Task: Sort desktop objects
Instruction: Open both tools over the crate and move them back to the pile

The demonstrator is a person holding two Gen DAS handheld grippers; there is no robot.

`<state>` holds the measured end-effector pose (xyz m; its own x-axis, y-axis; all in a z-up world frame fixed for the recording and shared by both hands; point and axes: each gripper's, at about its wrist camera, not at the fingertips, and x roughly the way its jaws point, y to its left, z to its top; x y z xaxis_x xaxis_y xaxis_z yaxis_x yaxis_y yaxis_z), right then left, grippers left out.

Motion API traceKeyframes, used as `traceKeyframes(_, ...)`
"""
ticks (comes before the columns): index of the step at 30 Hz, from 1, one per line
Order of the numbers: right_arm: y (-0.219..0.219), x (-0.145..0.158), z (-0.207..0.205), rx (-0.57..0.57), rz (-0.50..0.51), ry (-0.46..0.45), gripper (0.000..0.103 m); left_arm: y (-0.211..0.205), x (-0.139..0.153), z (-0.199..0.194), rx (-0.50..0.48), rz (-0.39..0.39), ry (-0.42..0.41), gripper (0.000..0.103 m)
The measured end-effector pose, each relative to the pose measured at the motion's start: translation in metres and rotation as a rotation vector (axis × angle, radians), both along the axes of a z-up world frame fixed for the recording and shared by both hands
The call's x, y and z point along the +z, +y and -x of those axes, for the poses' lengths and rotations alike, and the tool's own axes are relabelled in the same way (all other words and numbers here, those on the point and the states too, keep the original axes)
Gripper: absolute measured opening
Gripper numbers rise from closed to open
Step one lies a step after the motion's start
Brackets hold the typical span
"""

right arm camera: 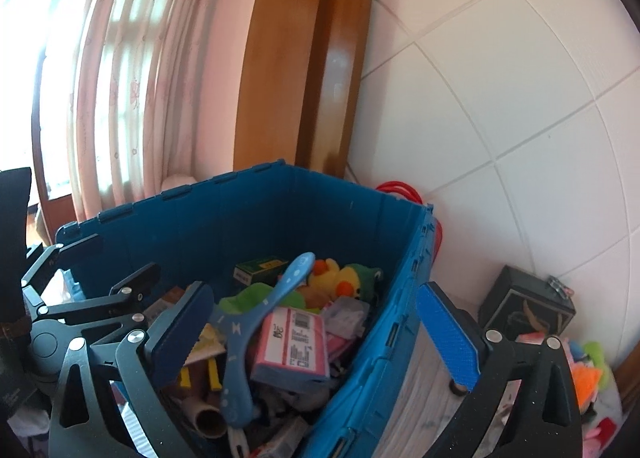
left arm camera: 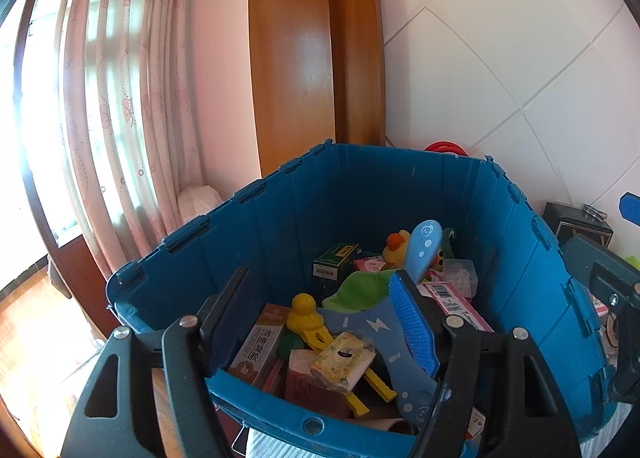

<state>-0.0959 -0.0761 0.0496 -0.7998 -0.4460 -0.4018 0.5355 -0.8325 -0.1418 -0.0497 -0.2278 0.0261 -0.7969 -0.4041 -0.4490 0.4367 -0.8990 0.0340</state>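
Nearest the lens in the left wrist view, the left tool (left arm camera: 324,322) stands partly open with nothing between its pads, poised over the near rim of the blue crate (left arm camera: 280,217) that fills the lower middle of the frame. Left to right inside lie a brown carton (left arm camera: 260,342), a yellow plastic clip toy (left arm camera: 310,318), a tissue pack (left arm camera: 344,358), a blue child's hanger (left arm camera: 416,258) and a pink labelled box (left arm camera: 456,304). The hanger looks light, stiff and smooth; I would take it at its straight middle bar, where the pads can bite. The tissue pack is soft and crinkly and would squash.

The right wrist view shows the right tool (right arm camera: 320,334) at its widest, empty, straddling the crate's right wall. Only this view shows a cardboard tube (right arm camera: 210,420) at the bottom and a dark box (right arm camera: 524,306) with bright soft toys (right arm camera: 588,374) at lower right, outside the crate.
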Motion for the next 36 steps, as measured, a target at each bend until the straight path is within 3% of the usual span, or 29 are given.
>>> traceKeyframes(10,0.068,-0.001,-0.020,-0.096,0.055,-0.002,0.103,0.036,0.020,-0.021,-0.050,-0.007,0.074,0.070)
traceKeyframes(20,0.194,-0.008,-0.024,-0.280,0.098,-0.027,0.103,0.139,0.044,-0.019,-0.217,0.027,0.153,0.072)
traceKeyframes(25,0.285,-0.020,-0.020,-0.411,0.121,-0.060,0.103,0.207,0.041,0.001,-0.327,0.019,0.117,0.073)
traceKeyframes(29,0.357,-0.037,-0.014,-0.511,0.129,-0.104,0.103,0.265,0.023,0.022,-0.435,-0.041,0.051,0.073)
traceKeyframes(36,0.469,-0.084,0.003,-0.642,0.131,-0.230,0.103,0.343,-0.023,0.056,-0.485,-0.067,-0.067,0.073)
